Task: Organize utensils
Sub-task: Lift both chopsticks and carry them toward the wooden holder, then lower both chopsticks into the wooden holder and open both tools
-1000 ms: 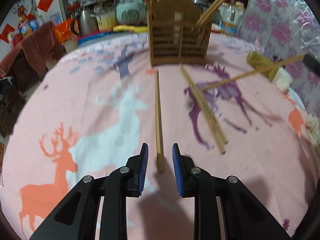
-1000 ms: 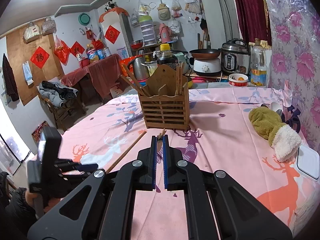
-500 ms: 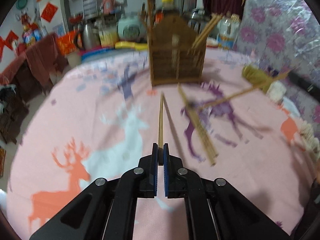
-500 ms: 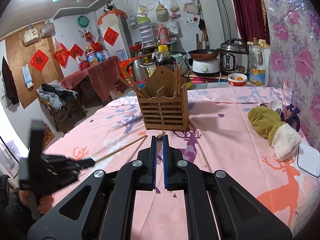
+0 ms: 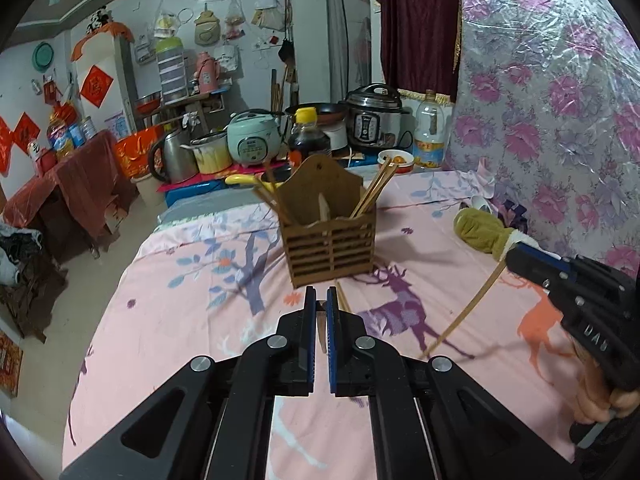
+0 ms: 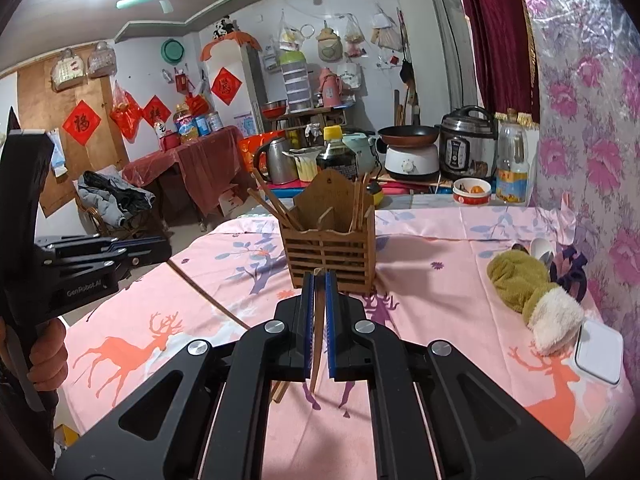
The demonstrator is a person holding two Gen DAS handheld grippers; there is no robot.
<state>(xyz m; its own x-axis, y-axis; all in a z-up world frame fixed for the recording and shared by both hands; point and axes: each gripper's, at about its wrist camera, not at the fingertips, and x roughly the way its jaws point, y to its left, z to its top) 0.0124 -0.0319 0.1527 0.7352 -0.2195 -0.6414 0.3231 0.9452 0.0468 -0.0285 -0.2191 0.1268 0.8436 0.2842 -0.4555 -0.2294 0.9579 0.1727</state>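
holder [image 5: 331, 240]: chopstick lower ends hidden inside | right gripper [image 5: 516, 258]: body cut off by frame edge

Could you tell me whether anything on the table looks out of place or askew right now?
Yes: loose chopsticks lie flat on the tablecloth in front of the wooden holder rather than standing in it. A green stuffed toy also lies at the table's right side, unrelated to utensils.

Chopsticks and their wooden holder

The slatted brown wooden holder [image 5: 331, 246] stands upright at frame centre, chopsticks leaning out of its left [image 5: 272, 196] and right [image 5: 374, 190] compartments. One chopstick [image 5: 466, 312] slants down at right, held at its upper end; another [image 5: 343, 300] lies just below the holder.
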